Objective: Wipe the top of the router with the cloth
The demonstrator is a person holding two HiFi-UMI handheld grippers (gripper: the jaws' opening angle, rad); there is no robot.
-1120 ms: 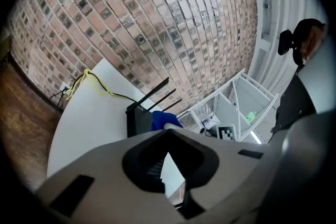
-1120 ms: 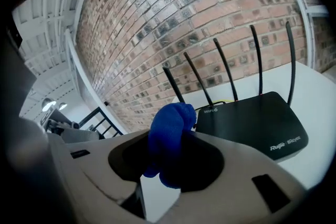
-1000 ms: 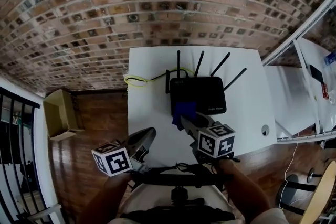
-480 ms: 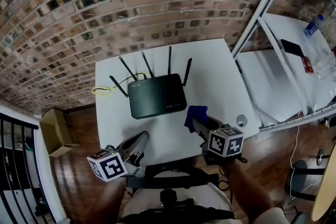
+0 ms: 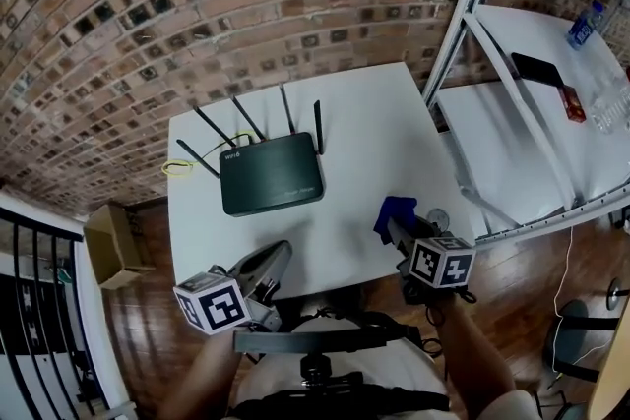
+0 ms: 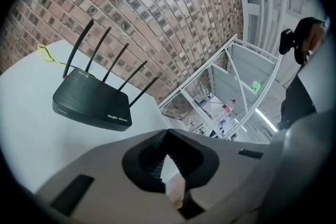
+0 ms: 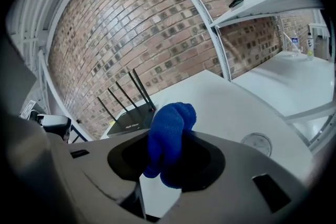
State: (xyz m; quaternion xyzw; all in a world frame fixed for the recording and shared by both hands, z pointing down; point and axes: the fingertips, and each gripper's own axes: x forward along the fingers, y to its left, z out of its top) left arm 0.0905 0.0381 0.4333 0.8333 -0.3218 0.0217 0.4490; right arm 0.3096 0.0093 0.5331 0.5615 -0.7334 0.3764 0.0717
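Note:
The black router [image 5: 271,177] with four antennas lies flat on the white table [image 5: 374,128], left of middle; it also shows in the left gripper view [image 6: 92,105] and far off in the right gripper view [image 7: 128,120]. My right gripper [image 5: 396,223] [image 7: 169,144] is shut on a bunched blue cloth [image 5: 394,210] [image 7: 170,115], over the table's front right, well right of the router. Its jaws have just been opening a little, with the cloth still between them. My left gripper [image 5: 276,254] [image 6: 167,132] hangs at the front edge below the router, tips together and empty.
A yellow cable loop [image 5: 177,169] lies behind the router's left side. A small round white disc [image 7: 257,144] sits near the table's right front corner. A white metal shelf frame [image 5: 463,25] and a second white table [image 5: 532,143] stand to the right. A cardboard box [image 5: 108,246] is on the wooden floor at left.
Both grippers have swung to the right. The blue cloth was at the router's front edge and is now clear of it, off to the right. The router has kept its place on the table.

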